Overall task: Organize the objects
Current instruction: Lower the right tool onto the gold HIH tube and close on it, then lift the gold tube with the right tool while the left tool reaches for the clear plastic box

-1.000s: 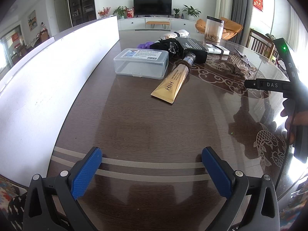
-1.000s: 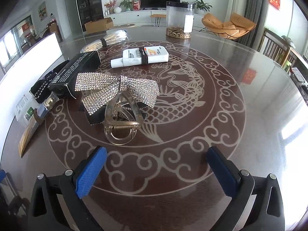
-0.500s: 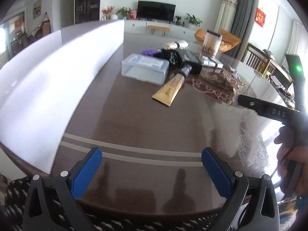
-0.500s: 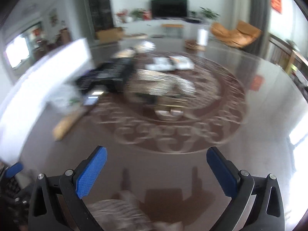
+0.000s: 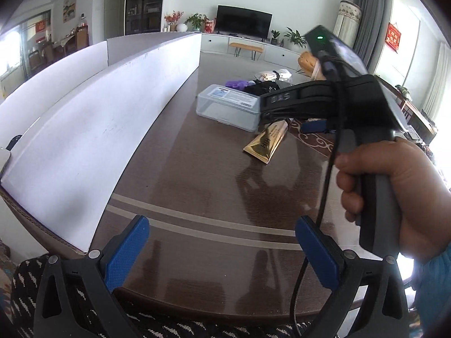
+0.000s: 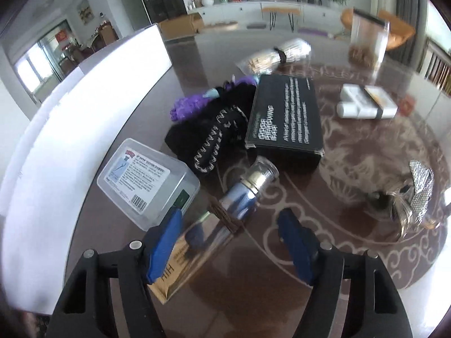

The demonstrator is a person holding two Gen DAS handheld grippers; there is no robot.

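A gold tube (image 6: pixel 203 233) with a clear cap lies on the dark table (image 5: pixel 197 174), its cap end toward a black box (image 6: pixel 284 118). My right gripper (image 6: pixel 229 242) hangs over the tube with the tube's body between its blue fingers. Its jaws are closing; the left pad is at the tube's side and the right pad stands apart from it. In the left wrist view the tube (image 5: pixel 266 142) pokes out below that gripper, held by a hand (image 5: pixel 394 191). My left gripper (image 5: pixel 222 253) is open and holds nothing, above the table's near edge.
A clear plastic box (image 6: pixel 146 180) sits left of the tube, against a long white board (image 5: pixel 98 124). Behind it lie a black pouch (image 6: pixel 205 138) and a purple item (image 6: pixel 188 104). A rhinestone hair clip (image 6: pixel 417 194), white bottles (image 6: pixel 366 104) and a clear jar (image 6: pixel 366 39) are to the right.
My right gripper swung left, from in front of the rhinestone hair clip to over the gold tube, and its jaws narrowed. The left gripper drew back slightly toward the table edge.
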